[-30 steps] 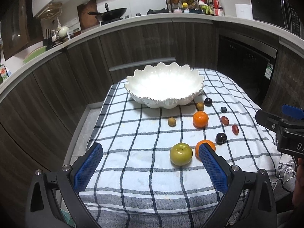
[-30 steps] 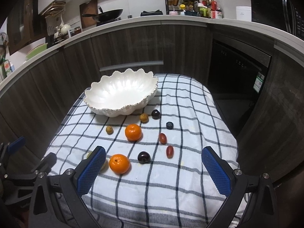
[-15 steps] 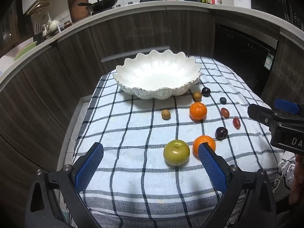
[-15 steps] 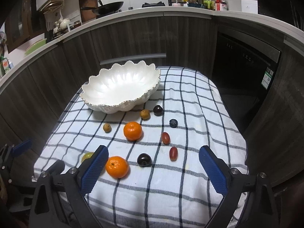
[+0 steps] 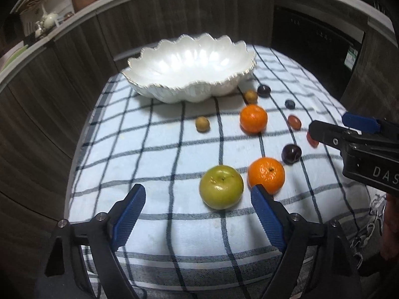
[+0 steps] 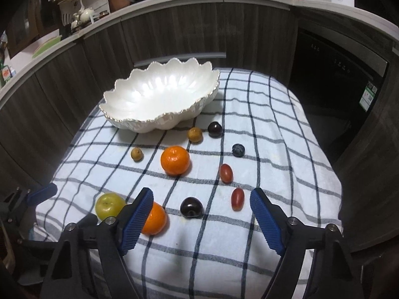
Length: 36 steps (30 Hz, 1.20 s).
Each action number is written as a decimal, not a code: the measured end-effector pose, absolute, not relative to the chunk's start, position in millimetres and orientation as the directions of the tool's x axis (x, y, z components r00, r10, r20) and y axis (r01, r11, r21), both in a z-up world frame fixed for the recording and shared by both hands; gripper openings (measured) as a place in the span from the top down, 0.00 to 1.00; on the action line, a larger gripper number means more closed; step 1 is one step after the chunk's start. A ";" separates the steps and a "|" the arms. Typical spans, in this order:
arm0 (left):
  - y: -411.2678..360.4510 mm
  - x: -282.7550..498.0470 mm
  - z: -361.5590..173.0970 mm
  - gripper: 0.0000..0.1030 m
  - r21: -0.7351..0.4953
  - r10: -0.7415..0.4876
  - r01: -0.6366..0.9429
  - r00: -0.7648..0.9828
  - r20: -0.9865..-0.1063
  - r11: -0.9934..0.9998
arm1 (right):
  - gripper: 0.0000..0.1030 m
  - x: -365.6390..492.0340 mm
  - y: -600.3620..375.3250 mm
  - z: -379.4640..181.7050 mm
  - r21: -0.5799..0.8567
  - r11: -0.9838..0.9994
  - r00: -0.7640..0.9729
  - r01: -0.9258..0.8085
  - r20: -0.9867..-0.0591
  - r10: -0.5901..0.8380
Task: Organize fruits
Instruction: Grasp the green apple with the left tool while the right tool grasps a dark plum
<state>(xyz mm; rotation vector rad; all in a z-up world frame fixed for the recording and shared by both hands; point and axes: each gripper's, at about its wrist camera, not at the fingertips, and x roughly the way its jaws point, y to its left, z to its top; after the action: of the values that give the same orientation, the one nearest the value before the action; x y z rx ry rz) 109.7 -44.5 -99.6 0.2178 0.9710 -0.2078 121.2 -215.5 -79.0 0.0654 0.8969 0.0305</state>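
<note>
Your left tool (image 5: 198,200) is wide open and holds nothing. The green apple (image 5: 221,187) sits between its fingers, nearer the right one, and the near orange (image 5: 266,175) is just past that finger's tip. To its left the checked cloth (image 5: 139,154) is bare up to the table edge. The white bowl (image 5: 192,68) waits far ahead.

Your right tool (image 6: 200,203) is wide open too, with nothing in it. A dark plum (image 6: 191,207) and a red grape tomato (image 6: 237,198) lie between its fingers.
</note>
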 end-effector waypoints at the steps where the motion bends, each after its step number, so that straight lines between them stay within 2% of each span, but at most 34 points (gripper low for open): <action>1: -46.1 111.4 -103.4 0.19 0.086 -0.079 0.278 0.534 -0.842 0.957 | 0.28 123.3 -215.0 -82.1 0.067 0.998 0.615 -0.003 -0.787 0.055; 3: -47.8 114.1 -110.4 0.24 0.078 -0.083 0.285 0.510 -0.856 0.955 | 0.29 126.5 -214.6 -87.8 0.069 0.998 0.598 -0.006 -0.799 0.059; 11: -49.5 125.2 -127.7 0.28 0.064 -0.080 0.288 0.463 -0.883 0.956 | 0.30 137.7 -215.6 -106.3 0.081 0.997 0.554 -0.010 -0.829 0.073; 16: -52.3 130.2 -134.4 0.29 0.050 -0.093 0.301 0.441 -0.893 0.952 | 0.38 144.8 -215.1 -118.7 0.080 0.997 0.523 -0.011 -0.849 0.073; 22: -53.6 134.9 -140.9 0.35 0.027 -0.110 0.306 0.420 -0.901 0.952 | 0.46 151.5 -213.5 -130.7 0.092 0.996 0.491 -0.020 -0.866 0.090; 26: -56.5 137.0 -142.1 0.45 0.019 -0.124 0.316 0.427 -0.896 0.948 | 0.46 154.9 -209.9 -137.3 0.107 0.994 0.480 -0.031 -0.871 0.109; 29: -56.6 139.4 -141.9 0.46 0.016 -0.130 0.317 0.434 -0.891 0.948 | 0.46 156.7 -208.2 -143.6 0.119 0.992 0.467 -0.037 -0.876 0.123; 31: -55.9 140.8 -144.4 0.47 0.004 -0.139 0.318 0.425 -0.894 0.948 | 0.51 157.3 -207.1 -146.7 0.121 0.992 0.462 -0.043 -0.878 0.127; 33: -56.2 141.1 -146.9 0.54 -0.011 -0.152 0.323 0.414 -0.898 0.946 | 0.52 158.4 -205.6 -149.5 0.118 0.992 0.456 -0.049 -0.881 0.127; 36: -57.1 141.3 -147.4 0.54 -0.017 -0.158 0.326 0.413 -0.897 0.945 | 0.60 158.6 -203.5 -149.5 0.112 0.992 0.462 -0.065 -0.878 0.130</action>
<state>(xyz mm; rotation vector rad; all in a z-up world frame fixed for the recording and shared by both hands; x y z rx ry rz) 141.3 -57.1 -147.4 0.1695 1.1055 -0.3061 158.6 -203.5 -149.5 0.0662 1.0846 0.1196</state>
